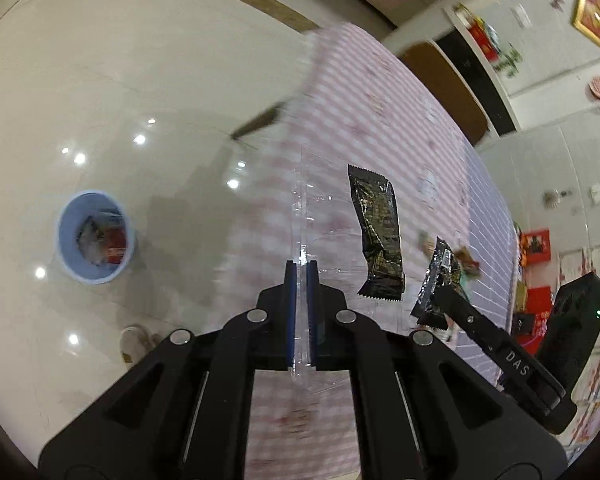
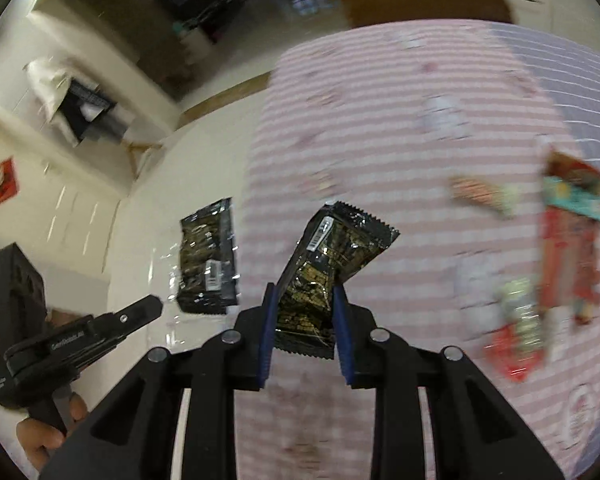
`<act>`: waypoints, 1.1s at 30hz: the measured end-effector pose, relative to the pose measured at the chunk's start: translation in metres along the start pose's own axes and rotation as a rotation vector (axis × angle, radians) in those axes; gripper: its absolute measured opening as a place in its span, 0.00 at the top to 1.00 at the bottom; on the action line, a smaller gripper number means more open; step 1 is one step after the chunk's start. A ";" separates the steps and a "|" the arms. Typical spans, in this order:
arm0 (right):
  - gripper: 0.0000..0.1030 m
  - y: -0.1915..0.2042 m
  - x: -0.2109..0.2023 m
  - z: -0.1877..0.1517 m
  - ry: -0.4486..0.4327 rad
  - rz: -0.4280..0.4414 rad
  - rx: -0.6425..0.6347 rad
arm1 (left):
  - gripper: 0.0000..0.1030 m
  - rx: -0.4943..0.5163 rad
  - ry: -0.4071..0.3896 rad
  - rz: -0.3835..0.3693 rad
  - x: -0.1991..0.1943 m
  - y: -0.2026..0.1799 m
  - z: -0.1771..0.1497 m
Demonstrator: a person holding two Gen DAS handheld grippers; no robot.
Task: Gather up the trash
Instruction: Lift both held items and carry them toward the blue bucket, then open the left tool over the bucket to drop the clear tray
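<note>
My left gripper (image 1: 301, 268) is shut on the edge of a clear plastic bag (image 1: 324, 216) that holds a black and gold snack wrapper (image 1: 376, 236); the bag hangs over the table's left edge. My right gripper (image 2: 305, 292) is shut on a second black and gold wrapper (image 2: 324, 264), held above the pink striped tablecloth (image 2: 380, 120). That wrapper also shows in the left wrist view (image 1: 436, 284), with the right gripper (image 1: 452, 300) behind it. A light blue trash bin (image 1: 94, 236) with wrappers inside stands on the floor to the left. The bagged wrapper also shows in the right wrist view (image 2: 208, 256).
Red, teal and white wrappers (image 2: 564, 248) lie on the tablecloth to the right, with a small orange one (image 2: 480, 192) farther back. The glossy white floor (image 1: 120, 100) spreads left of the table. A brown chair back (image 2: 424, 0) stands at the table's far end.
</note>
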State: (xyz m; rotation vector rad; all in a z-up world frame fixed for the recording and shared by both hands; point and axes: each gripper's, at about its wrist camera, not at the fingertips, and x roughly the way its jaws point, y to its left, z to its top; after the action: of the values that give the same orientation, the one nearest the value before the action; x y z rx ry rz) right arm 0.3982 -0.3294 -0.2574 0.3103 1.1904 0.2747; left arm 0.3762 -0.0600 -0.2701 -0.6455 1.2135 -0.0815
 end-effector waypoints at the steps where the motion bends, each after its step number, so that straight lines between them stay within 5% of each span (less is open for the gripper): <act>1: 0.75 0.020 0.011 -0.004 0.020 0.021 -0.018 | 0.96 -0.019 -0.009 0.010 -0.010 0.018 0.001; 8: 0.75 0.148 0.079 -0.035 0.133 0.118 -0.169 | 0.96 -0.179 -0.060 0.108 -0.060 0.144 0.002; 17: 0.75 0.247 0.166 -0.074 0.292 0.107 -0.315 | 0.96 -0.331 -0.047 0.230 -0.072 0.260 -0.008; 26: 0.75 0.284 0.200 -0.090 0.348 0.067 -0.342 | 0.95 -0.352 -0.002 0.245 -0.050 0.300 0.007; 33: 0.75 0.274 0.204 -0.080 0.342 0.040 -0.317 | 0.92 -0.288 0.072 0.208 -0.022 0.298 0.037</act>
State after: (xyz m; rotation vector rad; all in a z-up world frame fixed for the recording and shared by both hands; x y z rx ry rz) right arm 0.3817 0.0066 -0.3573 0.0077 1.4532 0.5605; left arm 0.3190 0.2090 -0.3936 -0.7668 1.3684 0.2501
